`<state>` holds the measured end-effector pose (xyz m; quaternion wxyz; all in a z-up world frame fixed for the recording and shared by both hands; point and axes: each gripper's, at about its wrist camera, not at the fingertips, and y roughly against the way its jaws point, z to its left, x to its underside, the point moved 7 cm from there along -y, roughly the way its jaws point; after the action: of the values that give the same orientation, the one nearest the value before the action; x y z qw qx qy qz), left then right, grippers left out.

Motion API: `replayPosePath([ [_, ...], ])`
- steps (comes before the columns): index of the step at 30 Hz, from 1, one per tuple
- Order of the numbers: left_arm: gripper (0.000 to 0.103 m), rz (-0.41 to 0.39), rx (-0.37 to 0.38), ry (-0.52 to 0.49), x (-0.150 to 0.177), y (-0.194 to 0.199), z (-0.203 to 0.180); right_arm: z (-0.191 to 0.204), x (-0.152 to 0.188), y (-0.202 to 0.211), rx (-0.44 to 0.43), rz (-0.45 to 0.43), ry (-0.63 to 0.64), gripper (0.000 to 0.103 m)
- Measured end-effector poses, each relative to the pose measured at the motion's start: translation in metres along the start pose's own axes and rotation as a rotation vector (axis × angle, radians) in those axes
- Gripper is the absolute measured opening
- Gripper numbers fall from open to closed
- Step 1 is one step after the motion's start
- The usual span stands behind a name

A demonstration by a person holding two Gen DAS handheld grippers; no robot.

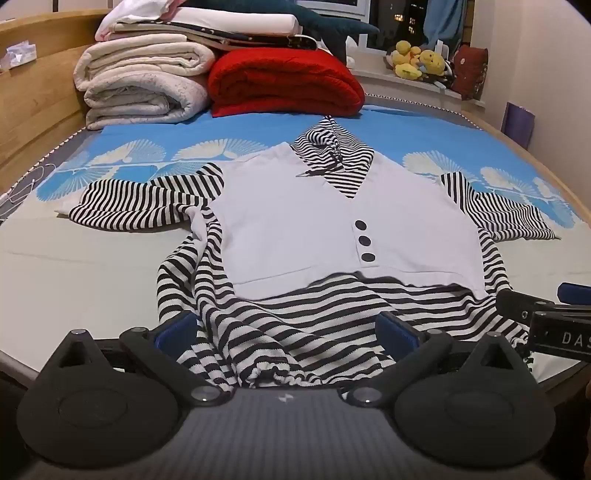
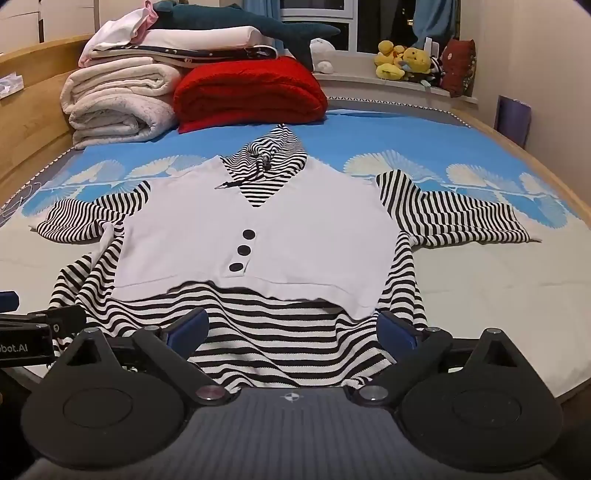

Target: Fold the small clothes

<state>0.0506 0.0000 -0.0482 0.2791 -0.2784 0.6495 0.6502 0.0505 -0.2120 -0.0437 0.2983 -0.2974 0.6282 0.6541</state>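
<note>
Striped hoodie [image 1: 295,229] lay face-up on the bed [image 1: 74,280], sleeves spread for folding. Left tool [image 1: 288,328] and right tool [image 2: 293,328] sat wide, empty, over the hem, likely for grasping.

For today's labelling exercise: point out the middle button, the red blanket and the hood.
Middle button [image 2: 244,250], right wrist view, its centre.
Red blanket [image 1: 284,83], left wrist view, top fold.
Hood [image 2: 275,147], right wrist view, striped middle.

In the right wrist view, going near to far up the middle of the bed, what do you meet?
Striped hem → white vest panel with three black buttons → striped hood → red blanket → dark plush shark.
</note>
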Motion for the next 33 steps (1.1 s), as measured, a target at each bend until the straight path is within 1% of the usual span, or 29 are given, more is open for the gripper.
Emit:
replayPosePath([
  [10,0.103,-0.006,0.005,-0.002,-0.001,-0.003,0.000,0.002,-0.001,0.000,0.001,0.004,-0.004,0.097],
  [13,0.103,-0.011,0.004,-0.002,0.000,-0.003,-0.001,-0.004,-0.001,0.001,0.001,0.005,-0.007,0.097],
  [14,0.103,-0.011,0.003,-0.003,0.000,-0.003,-0.001,0.001,0.001,-0.002,0.001,0.005,-0.005,0.097],
  [22,0.103,-0.009,0.001,-0.003,-0.001,-0.002,-0.002,0.001,-0.001,0.001,-0.003,-0.002,-0.006,0.097],
  [26,0.103,-0.008,0.001,-0.003,-0.001,-0.002,-0.002,0.001,-0.001,0.000,0.007,-0.004,-0.005,0.097],
  [28,0.103,-0.007,0.006,0.000,-0.003,-0.001,-0.002,-0.005,-0.003,0.001,0.023,-0.005,-0.013,0.097],
  [30,0.103,-0.004,0.016,0.023,-0.009,0.000,0.003,-0.016,-0.008,0.002,0.056,-0.010,-0.041,0.097],
  [32,0.103,0.013,0.065,0.044,-0.020,-0.001,0.018,-0.035,-0.016,0.003,0.059,-0.012,-0.099,0.097],
  [33,0.103,0.011,0.075,0.038,-0.027,-0.002,0.026,-0.045,-0.021,0.004,0.066,-0.017,-0.103,0.096],
])
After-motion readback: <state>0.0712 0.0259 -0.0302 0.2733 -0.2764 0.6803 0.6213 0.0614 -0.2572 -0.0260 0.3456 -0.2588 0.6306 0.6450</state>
